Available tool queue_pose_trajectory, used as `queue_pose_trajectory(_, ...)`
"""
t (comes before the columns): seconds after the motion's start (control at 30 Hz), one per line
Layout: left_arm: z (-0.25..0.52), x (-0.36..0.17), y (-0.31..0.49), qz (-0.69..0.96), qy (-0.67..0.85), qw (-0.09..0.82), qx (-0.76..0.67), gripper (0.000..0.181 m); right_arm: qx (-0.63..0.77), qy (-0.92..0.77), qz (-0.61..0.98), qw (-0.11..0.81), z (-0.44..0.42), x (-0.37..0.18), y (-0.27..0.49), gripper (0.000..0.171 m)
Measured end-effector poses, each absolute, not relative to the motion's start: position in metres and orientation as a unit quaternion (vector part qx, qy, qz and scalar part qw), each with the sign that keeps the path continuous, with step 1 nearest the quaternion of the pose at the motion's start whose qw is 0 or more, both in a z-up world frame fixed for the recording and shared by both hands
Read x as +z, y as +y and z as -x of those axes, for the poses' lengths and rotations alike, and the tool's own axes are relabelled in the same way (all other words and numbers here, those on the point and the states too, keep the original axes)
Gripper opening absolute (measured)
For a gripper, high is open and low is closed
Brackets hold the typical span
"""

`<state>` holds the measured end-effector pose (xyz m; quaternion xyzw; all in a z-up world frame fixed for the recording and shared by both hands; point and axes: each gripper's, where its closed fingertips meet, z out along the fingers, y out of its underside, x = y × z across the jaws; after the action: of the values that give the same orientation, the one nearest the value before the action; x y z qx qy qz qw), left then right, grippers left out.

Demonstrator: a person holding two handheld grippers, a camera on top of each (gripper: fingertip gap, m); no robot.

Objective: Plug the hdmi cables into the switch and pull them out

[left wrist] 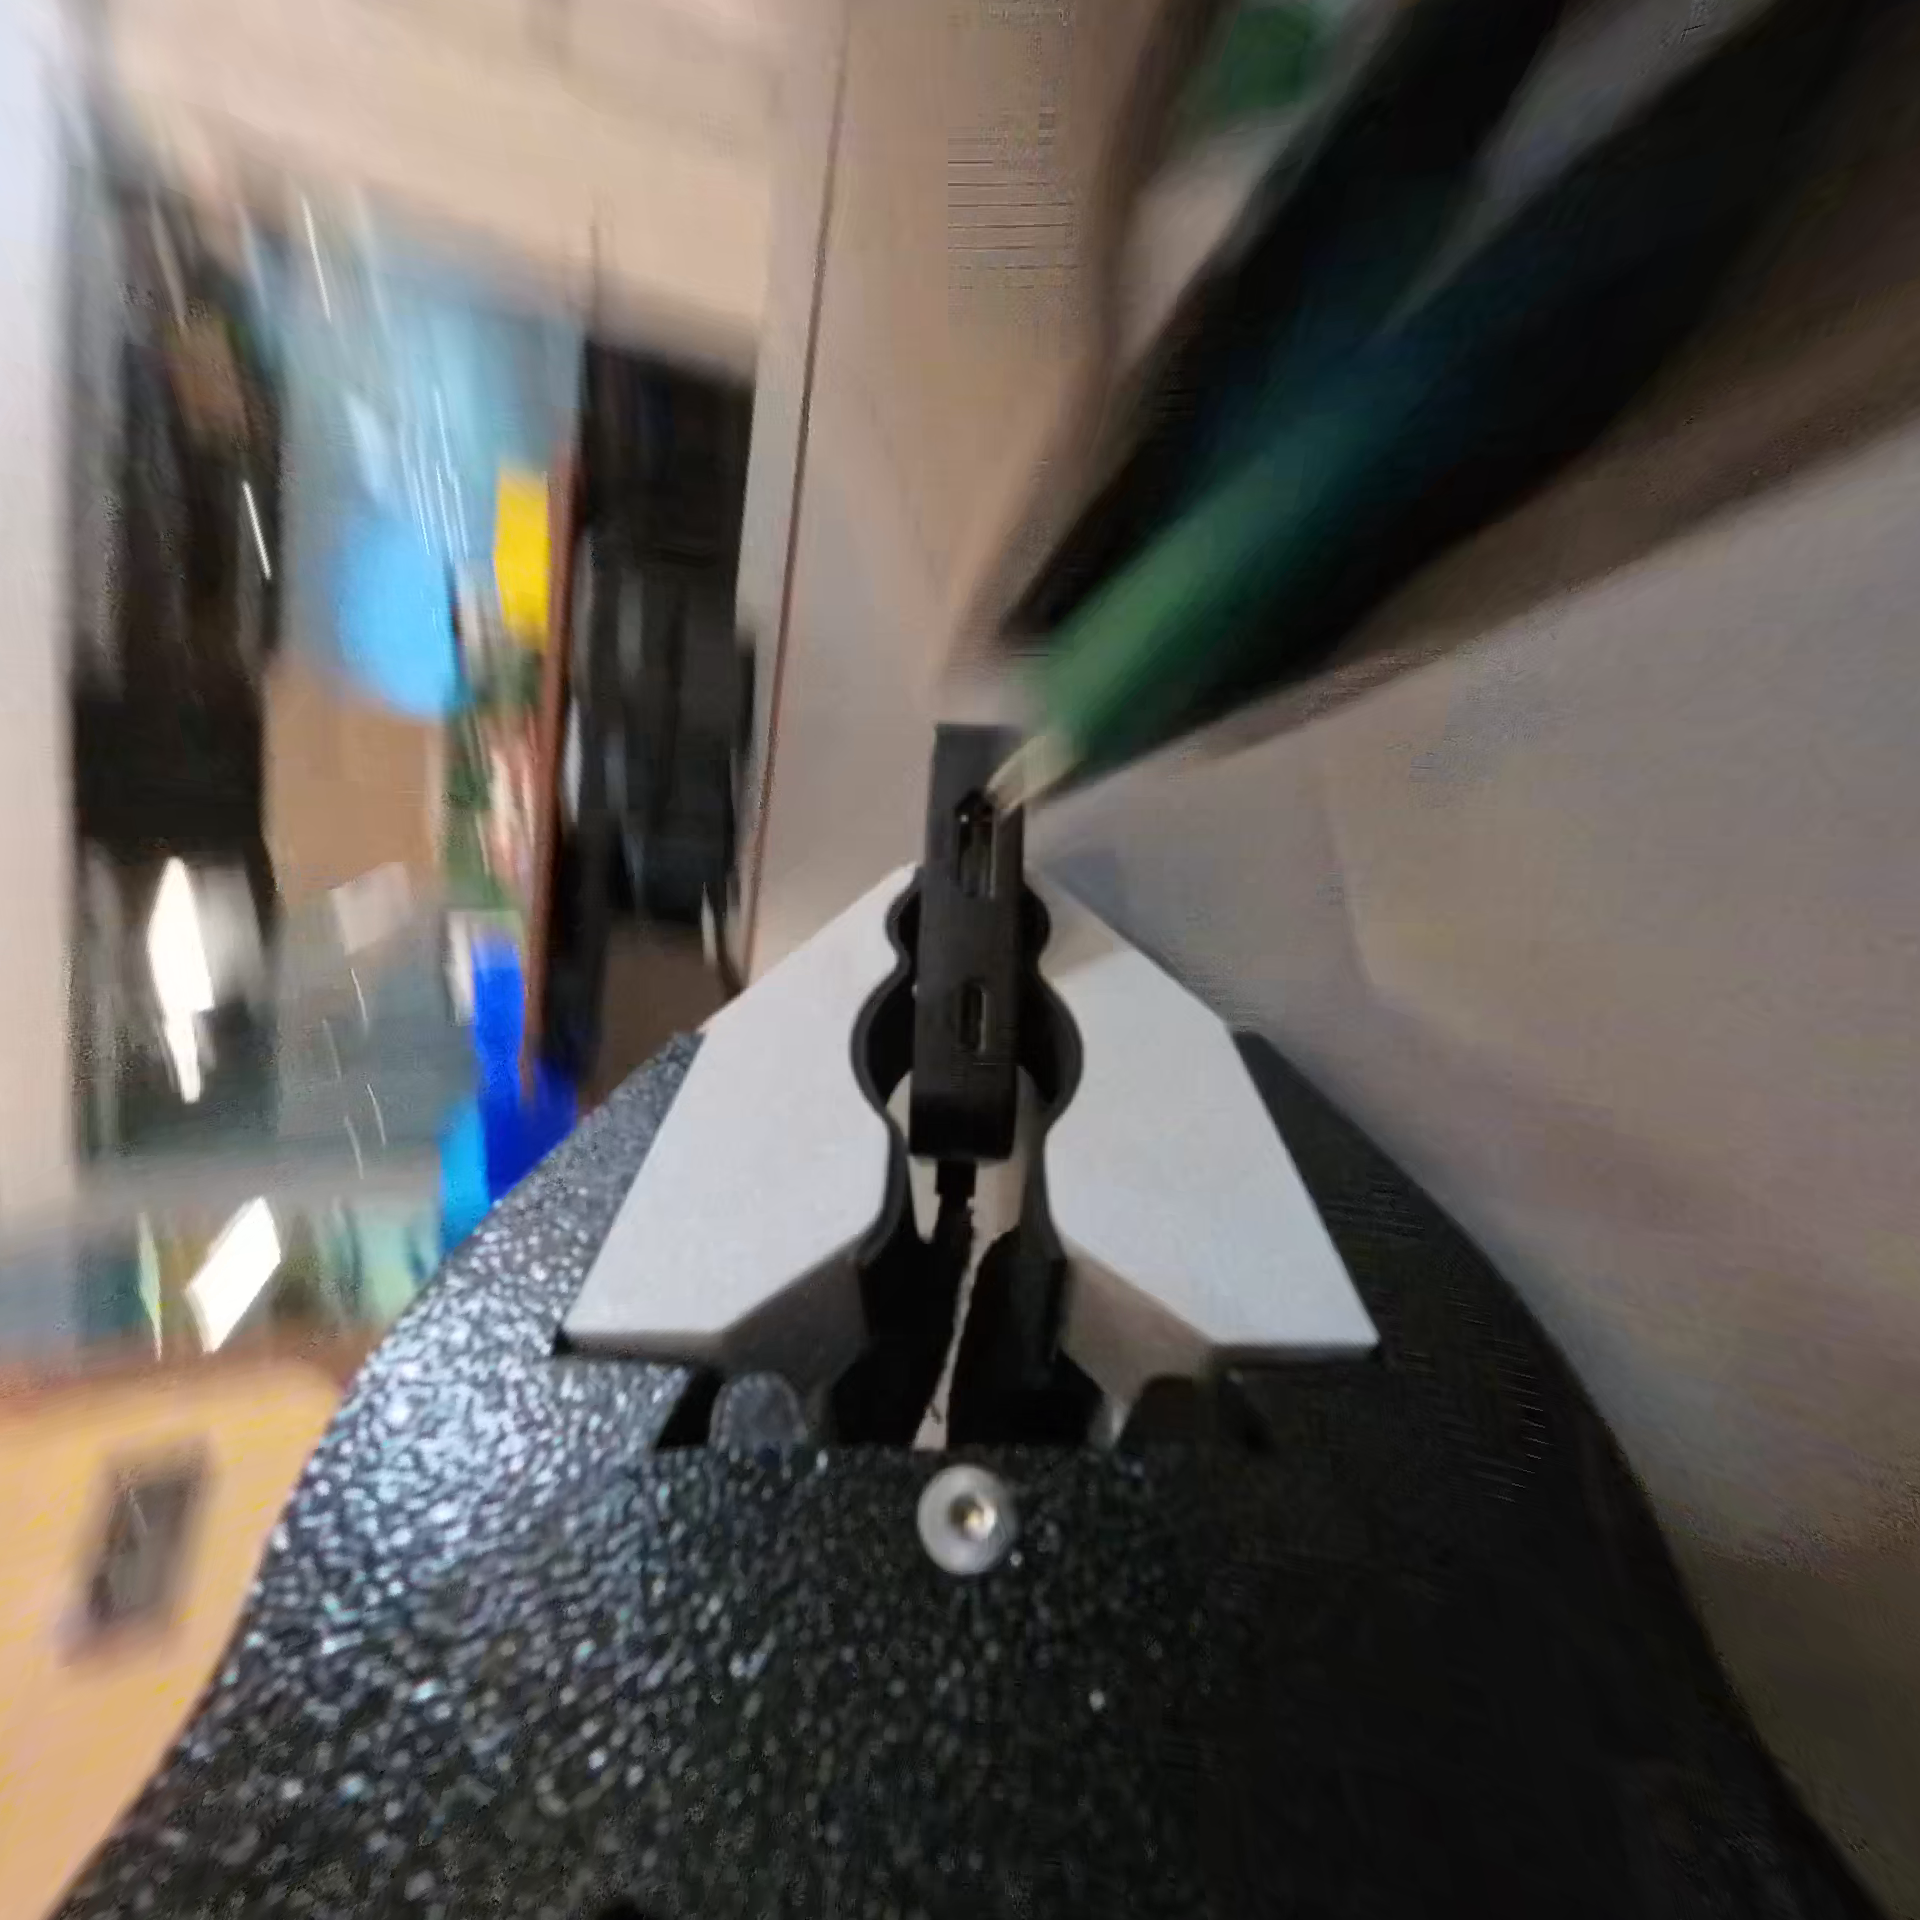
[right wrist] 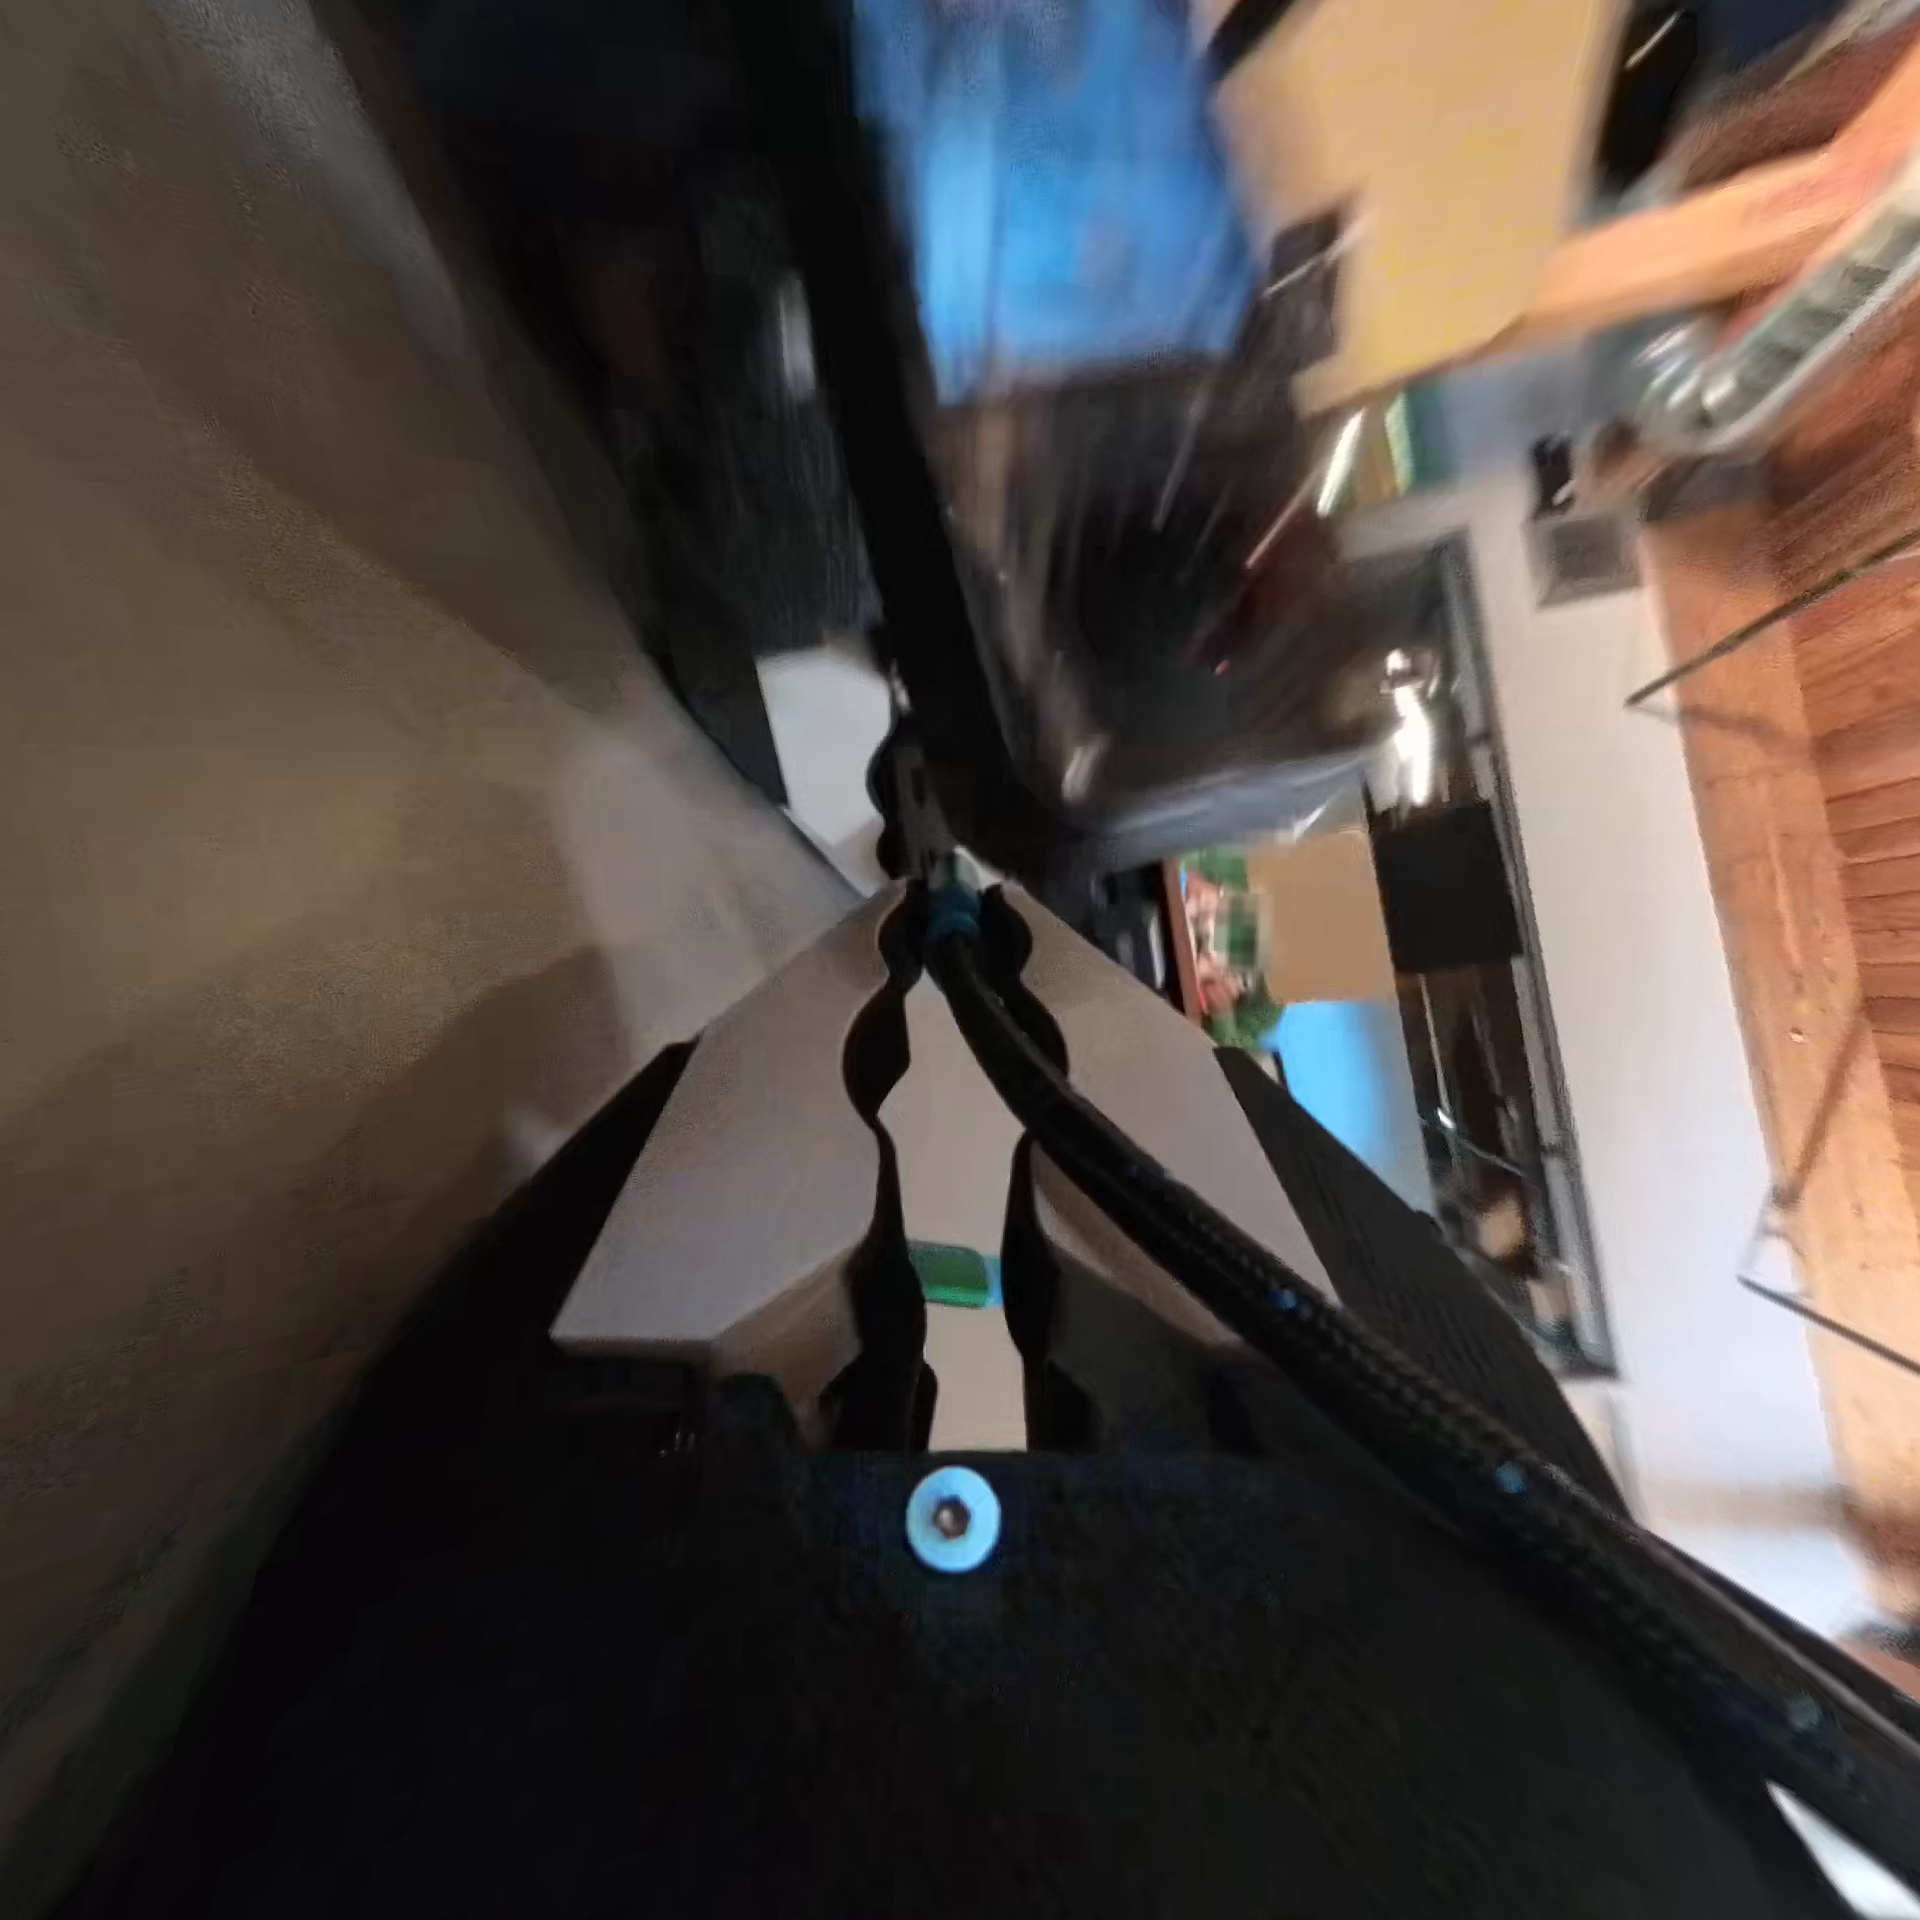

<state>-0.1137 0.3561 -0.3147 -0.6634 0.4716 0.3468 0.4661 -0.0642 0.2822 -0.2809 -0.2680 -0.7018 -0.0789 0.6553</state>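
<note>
Left gripper [left wrist: 971,997] fingers clamped on small, rigid, light switch [left wrist: 966,935], right gripper [right wrist: 951,925] fingers pinching stiff plug [right wrist: 954,914] at twelve o'clock, braided cable [right wrist: 1143,1164] probably springy.

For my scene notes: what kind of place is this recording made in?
Probably an indoor workroom or lab, though blur limits certainty: cardboard boxes are stacked in the background, a wooden floor shows, and the left tool holds a black switch.

The supporting surface [right wrist: 956,1164] is pale, matte and plain, and is heavily motion-blurred. A small green object [right wrist: 945,1276] shows against it. Whether they touch cannot be determined.
</note>
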Motion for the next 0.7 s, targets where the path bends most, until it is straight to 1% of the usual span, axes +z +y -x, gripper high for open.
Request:
queue_pose_trajectory(0.03, 0.139, -0.314, 0.361, 0.704, 0.422, 0.468, 0.327, 0.012, -0.046, -0.687, 0.274, 0.671, 0.057, -0.270, 0.270, 0.010)
queue_pose_trajectory(0.07, 0.145, -0.312, 0.359, 0.711, 0.413, 0.486, 0.295, 0.012, -0.040, -0.685, 0.278, 0.672, 0.046, -0.269, 0.263, 0.009)
queue_pose_trajectory(0.1, 0.147, -0.312, 0.356, 0.704, 0.424, 0.486, 0.298, 0.012, -0.065, -0.695, 0.270, 0.663, 0.034, -0.276, 0.263, 0.010)
queue_pose_trajectory(0.13, 0.146, -0.313, 0.354, 0.690, 0.439, 0.480, 0.318, 0.012, -0.085, -0.702, 0.266, 0.655, 0.024, -0.281, 0.266, 0.009)
queue_pose_trajectory(0.2, 0.145, -0.314, 0.355, 0.683, 0.447, 0.464, 0.344, 0.012, -0.073, -0.689, 0.292, 0.660, 0.014, -0.277, 0.274, 0.009)
queue_pose_trajectory(0.5, 0.136, -0.308, 0.352, 0.661, 0.462, 0.488, 0.335, 0.013, -0.105, -0.702, 0.287, 0.643, 0.017, -0.281, 0.278, 0.010)
queue_pose_trajectory(0.6, 0.133, -0.302, 0.350, 0.651, 0.463, 0.505, 0.327, 0.012, -0.083, -0.692, 0.326, 0.639, 0.009, -0.255, 0.274, 0.010)
queue_pose_trajectory(0.7, 0.132, -0.302, 0.350, 0.651, 0.463, 0.508, 0.322, 0.012, -0.062, -0.675, 0.344, 0.650, -0.010, -0.202, 0.260, 0.010)
